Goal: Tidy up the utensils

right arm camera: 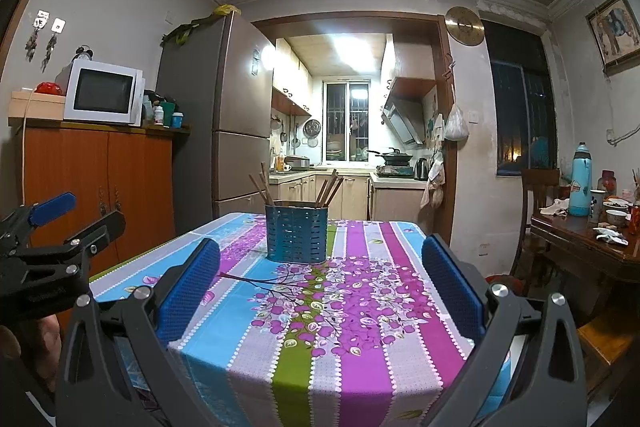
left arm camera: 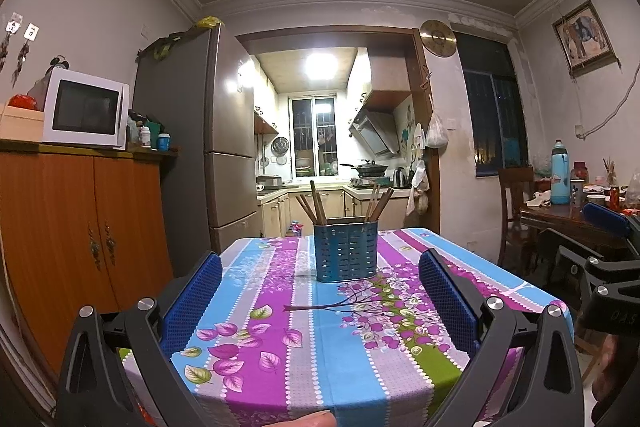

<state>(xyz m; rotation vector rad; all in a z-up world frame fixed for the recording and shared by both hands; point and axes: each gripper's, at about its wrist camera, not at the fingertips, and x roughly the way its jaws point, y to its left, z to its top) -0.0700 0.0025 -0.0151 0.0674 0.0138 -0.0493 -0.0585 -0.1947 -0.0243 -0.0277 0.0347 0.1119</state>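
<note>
Both hand-held grippers, left (left arm camera: 320,291) and right (right arm camera: 320,279), gape released; the chopstick holder (left arm camera: 346,251) stands upright at 12 o'clock, neither nearer.

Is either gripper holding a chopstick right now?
No: both the left gripper and right gripper are open with only tablecloth between their fingers, and the chopsticks stand in the blue holder.

Left gripper (left arm camera: 320,291) and right gripper (right arm camera: 320,281) alike, black angular plastic frames, triangular cut-outs, round silver screws at the pivots, jaws lined with dimpled blue rubber pads, bare skin of a fingertip (left arm camera: 308,419) below the left one
</note>
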